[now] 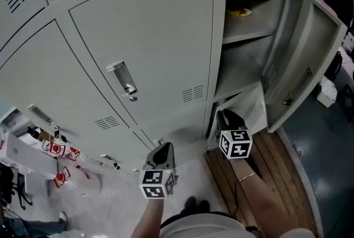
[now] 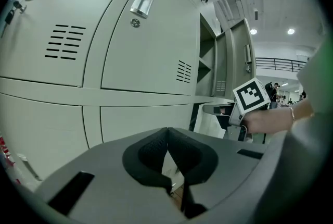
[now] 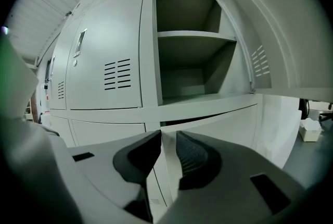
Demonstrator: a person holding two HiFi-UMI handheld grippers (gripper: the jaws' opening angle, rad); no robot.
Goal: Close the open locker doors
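Observation:
The grey locker bank fills the head view. Its upper right locker (image 1: 249,37) stands wide open, its door (image 1: 310,60) swung out to the right; this door (image 3: 260,25) also shows in the right gripper view. Below it a lower door (image 1: 246,109) hangs slightly ajar, showing a dark slit along its top (image 3: 208,116). My right gripper (image 1: 225,115) hovers just in front of that lower door, jaws (image 3: 167,137) a small gap apart, holding nothing. My left gripper (image 1: 164,148) is low in front of the closed lockers, tips together (image 2: 167,132) and empty.
A yellow item (image 1: 239,11) lies on the open locker's top shelf. Wooden boards (image 1: 276,176) cover the floor under the right gripper. A white box (image 1: 327,92) sits on the floor far right. Red-and-white clutter (image 1: 55,148) lies at the left. The closed door has a metal handle (image 1: 123,77).

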